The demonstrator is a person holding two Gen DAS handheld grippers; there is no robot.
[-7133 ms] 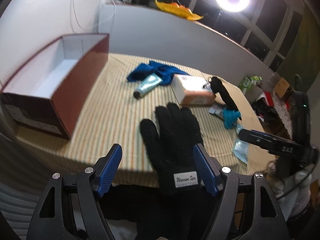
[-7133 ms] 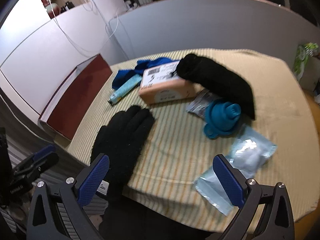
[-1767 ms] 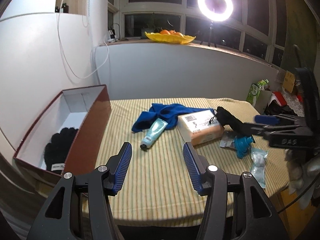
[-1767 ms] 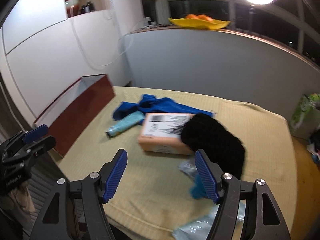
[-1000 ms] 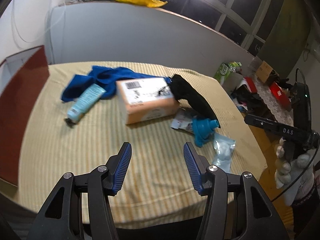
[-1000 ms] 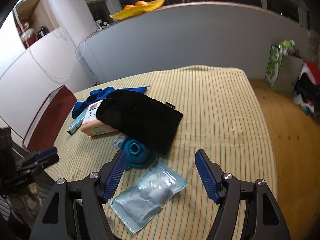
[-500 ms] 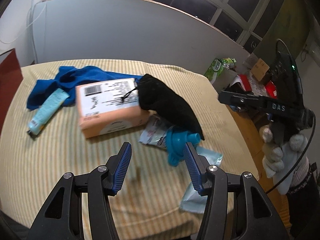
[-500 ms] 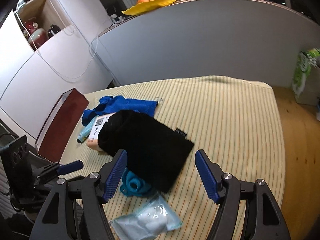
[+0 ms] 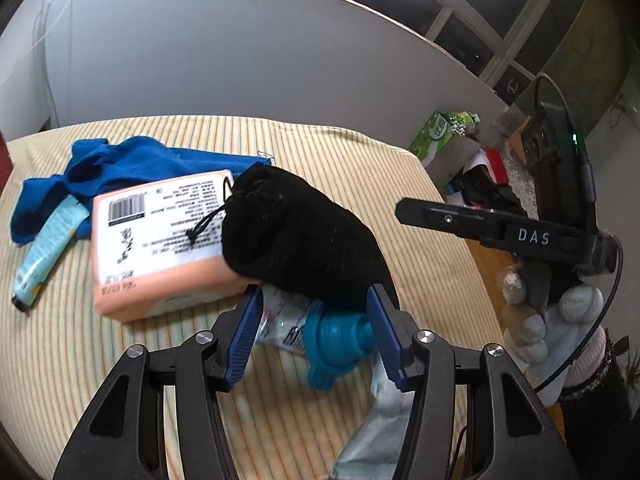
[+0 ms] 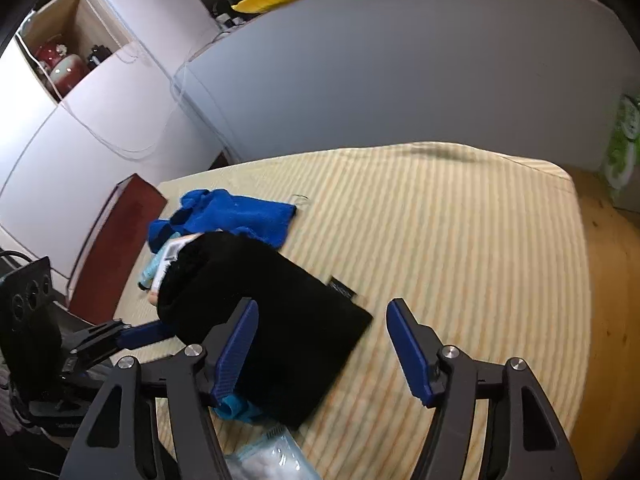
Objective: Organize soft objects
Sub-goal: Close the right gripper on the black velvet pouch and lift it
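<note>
Left wrist view shows the left gripper spread apart and empty above the striped worktop, its blue pads framing a teal rubber piece without touching it. Behind lies the black drawstring pouch, draped over one end of an orange parcel, with a blue cloth beyond. Right wrist view has the right gripper closing, nothing pressed between its pads; the pouch's corner lies beneath them.
</note>
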